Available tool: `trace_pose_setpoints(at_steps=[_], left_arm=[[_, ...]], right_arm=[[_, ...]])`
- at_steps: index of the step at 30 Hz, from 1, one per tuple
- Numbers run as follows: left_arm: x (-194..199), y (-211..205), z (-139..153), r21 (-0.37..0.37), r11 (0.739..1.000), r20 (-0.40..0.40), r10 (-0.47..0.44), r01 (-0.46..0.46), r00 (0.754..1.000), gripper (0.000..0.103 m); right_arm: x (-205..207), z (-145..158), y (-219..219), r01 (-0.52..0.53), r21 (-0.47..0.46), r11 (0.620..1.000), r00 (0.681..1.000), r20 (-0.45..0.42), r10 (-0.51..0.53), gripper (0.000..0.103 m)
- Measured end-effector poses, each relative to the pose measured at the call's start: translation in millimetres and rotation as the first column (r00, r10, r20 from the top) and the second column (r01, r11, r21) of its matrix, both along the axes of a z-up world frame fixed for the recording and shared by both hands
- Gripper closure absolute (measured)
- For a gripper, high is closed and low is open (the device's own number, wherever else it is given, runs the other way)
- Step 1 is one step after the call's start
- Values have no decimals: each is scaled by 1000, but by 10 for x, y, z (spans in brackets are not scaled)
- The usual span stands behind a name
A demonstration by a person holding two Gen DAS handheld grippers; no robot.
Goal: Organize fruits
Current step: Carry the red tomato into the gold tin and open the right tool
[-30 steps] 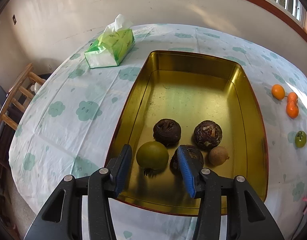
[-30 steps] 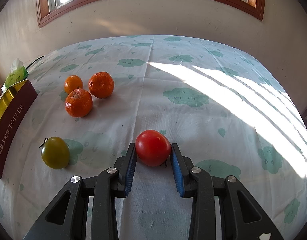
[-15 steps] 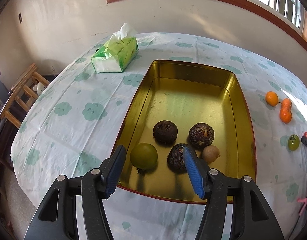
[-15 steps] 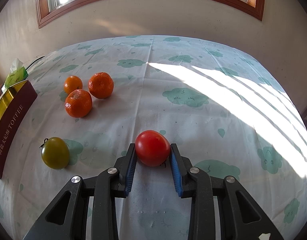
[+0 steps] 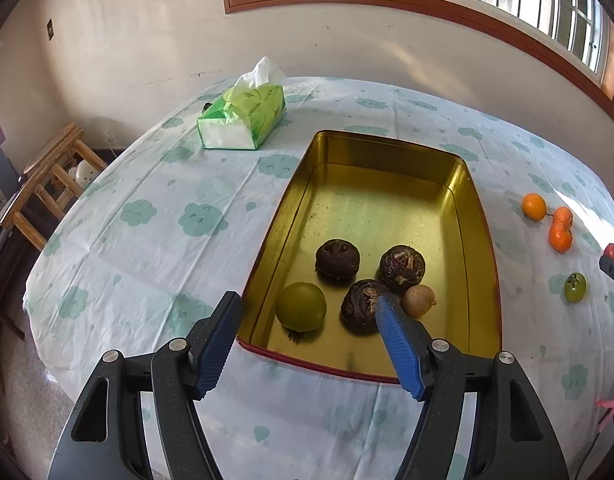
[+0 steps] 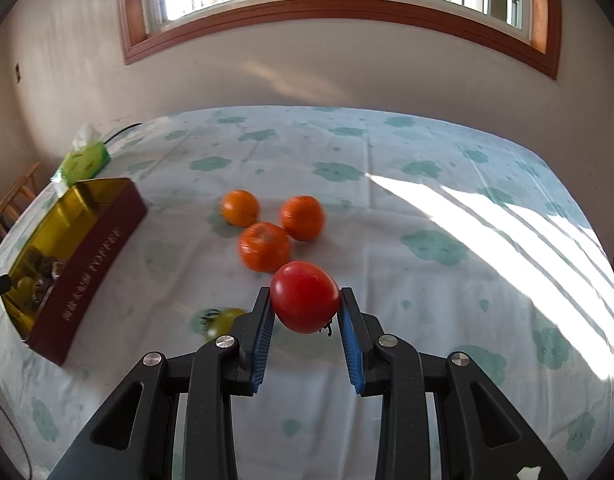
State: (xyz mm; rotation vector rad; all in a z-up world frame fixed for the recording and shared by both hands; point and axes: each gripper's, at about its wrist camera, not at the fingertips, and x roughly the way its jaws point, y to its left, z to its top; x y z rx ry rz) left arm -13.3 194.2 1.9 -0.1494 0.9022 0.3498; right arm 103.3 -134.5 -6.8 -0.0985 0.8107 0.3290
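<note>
Right tool (image 6: 305, 300) clenched on the red tomato (image 6: 305, 297), now lifted off the counter (image 6: 427, 280); a second ago the tomato sat on the cloth between the pads. View has tilted up, window now showing. Three oranges (image 6: 263, 246) just beyond the tomato, green tomato (image 6: 223, 320) blurred, low left beside the tool.

Left tool (image 5: 307, 320) released, jaws opening, much wider than a second ago, nothing between them. It has pulled back and up from the tin (image 5: 387, 184). Green fruit (image 5: 301, 306) now lies free in the tin's near corner, next to three dark fruits (image 5: 337, 258) and a small tan one (image 5: 417, 300). Tissue box (image 5: 243, 122) far left on the counter, unchanged.
</note>
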Motion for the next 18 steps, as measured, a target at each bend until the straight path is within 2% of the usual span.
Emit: trace_pose_setpoints(at_steps=[4,10,14,18], left_arm=[[-97,94,49,11,1000,11,21,-21,1000,32],[-282,285,89,0,997,15,72,-72,997,32],[-399,402,75,-5,994,8,105,-105,994,32],[-485,502,47,-17,991,2,131,-131,991,32]], right_arm=[[-162,159,582,-154,35,988,988,16,153,74],[-409,201,1483,-365,66,929,931,9,365,74],[-520,90,1922,-449,42,893,893,-11,450,73],[-581,-73,2165,-480,18,877,875,-50,481,73]])
